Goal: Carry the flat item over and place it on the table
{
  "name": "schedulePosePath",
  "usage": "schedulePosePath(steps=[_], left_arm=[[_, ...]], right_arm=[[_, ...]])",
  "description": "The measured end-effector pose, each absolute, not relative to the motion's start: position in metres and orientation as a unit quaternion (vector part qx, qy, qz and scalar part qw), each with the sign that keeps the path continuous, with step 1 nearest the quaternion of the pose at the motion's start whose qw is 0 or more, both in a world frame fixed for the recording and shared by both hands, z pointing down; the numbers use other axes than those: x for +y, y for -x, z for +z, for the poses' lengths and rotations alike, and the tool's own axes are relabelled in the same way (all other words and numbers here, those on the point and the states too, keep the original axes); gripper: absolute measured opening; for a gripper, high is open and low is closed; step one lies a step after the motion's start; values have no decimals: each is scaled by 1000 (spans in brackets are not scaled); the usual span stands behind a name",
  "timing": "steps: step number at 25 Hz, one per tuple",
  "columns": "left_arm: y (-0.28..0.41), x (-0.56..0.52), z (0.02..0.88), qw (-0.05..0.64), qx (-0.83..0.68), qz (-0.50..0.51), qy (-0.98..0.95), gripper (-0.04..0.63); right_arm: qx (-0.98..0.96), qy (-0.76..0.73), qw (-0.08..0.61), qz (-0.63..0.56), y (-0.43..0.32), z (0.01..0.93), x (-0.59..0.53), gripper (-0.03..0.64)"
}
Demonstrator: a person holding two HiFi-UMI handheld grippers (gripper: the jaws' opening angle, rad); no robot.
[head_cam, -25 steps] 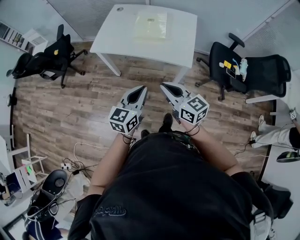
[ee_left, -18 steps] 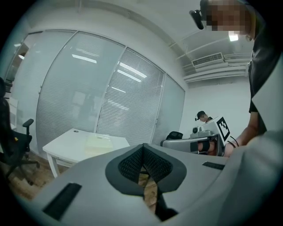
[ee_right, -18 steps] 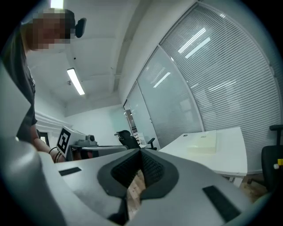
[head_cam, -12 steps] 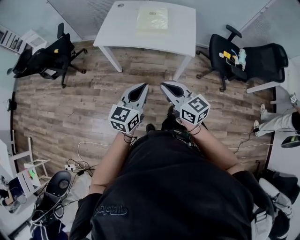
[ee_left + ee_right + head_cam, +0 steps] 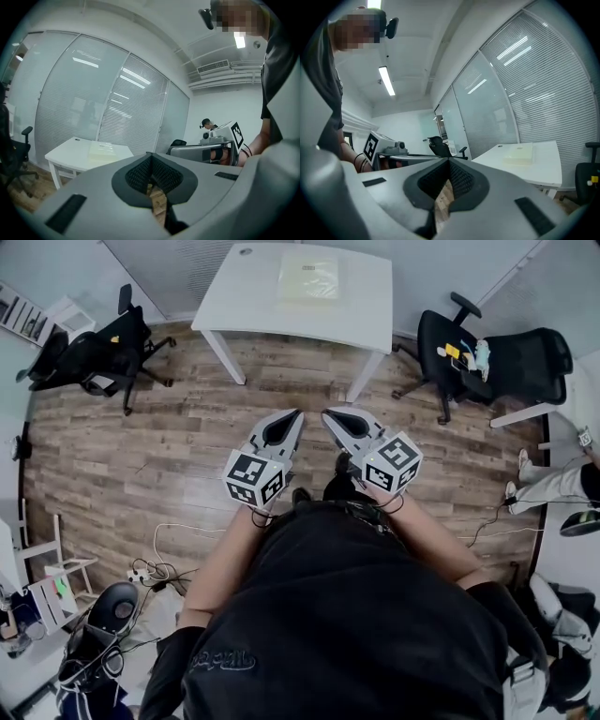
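Both claws are held out side by side in front of the person, pointing nearly level across the room, and neither has anything in it. The left gripper has its jaws together: in the left gripper view the dark ribbed pads meet at the tip, with only a sliver of wood floor showing through the slot behind them. The right gripper is closed the same way, pad against pad, and empty. The two tips sit near each other but do not touch, angled slightly inward.

The flat item is well apart from both claws, straight ahead of the tips and across the open floor. It lies flat on the white table, toward the table's far side and a little to the right of the table's middle. It is a pale yellowish slab, and its sides run in line with the table's edges. From the head view it looks close to square, so I cannot say which way its long axis runs.

A black office chair stands off to the left of the left gripper, and a second chair, with small objects on its seat, stands off to the right of the right gripper.
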State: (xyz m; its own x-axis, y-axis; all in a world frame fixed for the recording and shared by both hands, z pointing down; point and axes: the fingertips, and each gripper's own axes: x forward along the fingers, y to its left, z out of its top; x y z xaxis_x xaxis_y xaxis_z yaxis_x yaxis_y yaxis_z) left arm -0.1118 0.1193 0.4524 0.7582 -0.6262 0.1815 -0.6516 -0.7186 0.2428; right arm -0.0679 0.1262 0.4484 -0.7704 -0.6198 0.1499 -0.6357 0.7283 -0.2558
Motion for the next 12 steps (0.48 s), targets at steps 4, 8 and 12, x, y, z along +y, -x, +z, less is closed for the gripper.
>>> schedulePosePath(steps=[4,8,12], left_arm=[[112,128,450,147,-342,41,-927,14],[112,128,449,149,-343,41,-927,14],[108,129,451,150,-337,44,-928,14]], right_arm=[[-929,-336,25,150,69,447,130,21],[-929,-337,22,152,68,446,130,21],[-929,-337,23,152,67,446,130,21]])
